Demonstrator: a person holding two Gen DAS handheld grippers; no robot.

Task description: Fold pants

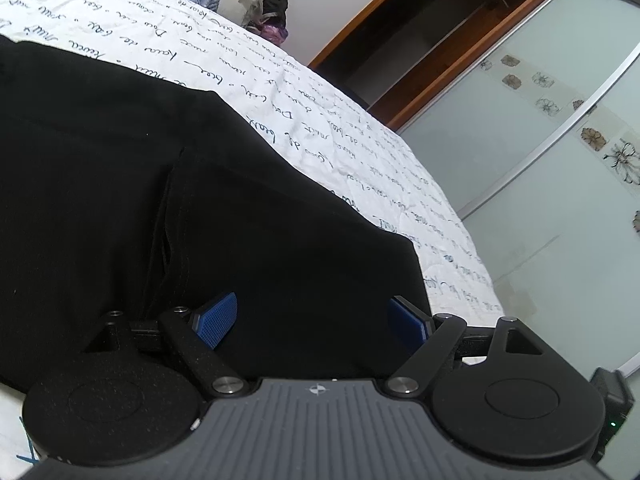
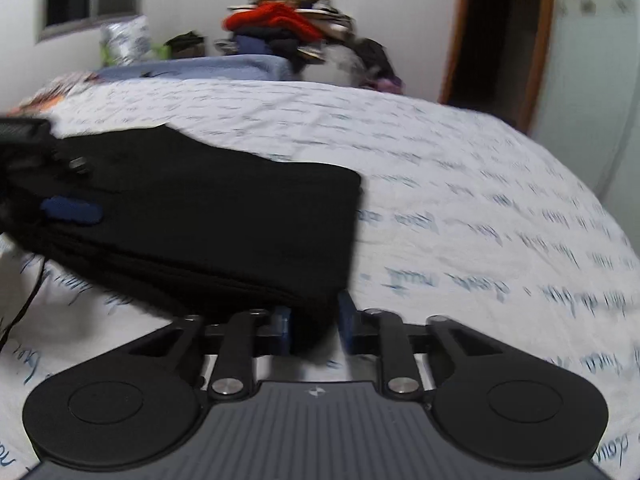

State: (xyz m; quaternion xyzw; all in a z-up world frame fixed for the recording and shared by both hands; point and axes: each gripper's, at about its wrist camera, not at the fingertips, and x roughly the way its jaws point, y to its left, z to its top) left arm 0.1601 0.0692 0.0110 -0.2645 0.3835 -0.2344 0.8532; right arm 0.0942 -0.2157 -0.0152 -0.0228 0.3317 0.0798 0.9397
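So the pants [image 2: 208, 216] are plain black, matte, look like a soft knit or jersey, and they're lying on the bed [image 2: 460, 184] on that white sheet with handwriting print, already stacked into a thick multi-layer bundle judging by the layered edge in the right wrist view. Stuff like this should be light and floppy, no stiffness at all, so my guess is it sags and slides apart if you grab just one layer. Best bet is pinching through all the layers at a corner or along the folded edge. The right claw [image 2: 314, 328] sits at the near corner with its blue pads narrowed around the fabric, looks like it's pinching it. The left claw [image 1: 312, 320] is spread wide over the cloth, gripping nothing. The right view is motion-blurred, so fine detail's iffy.
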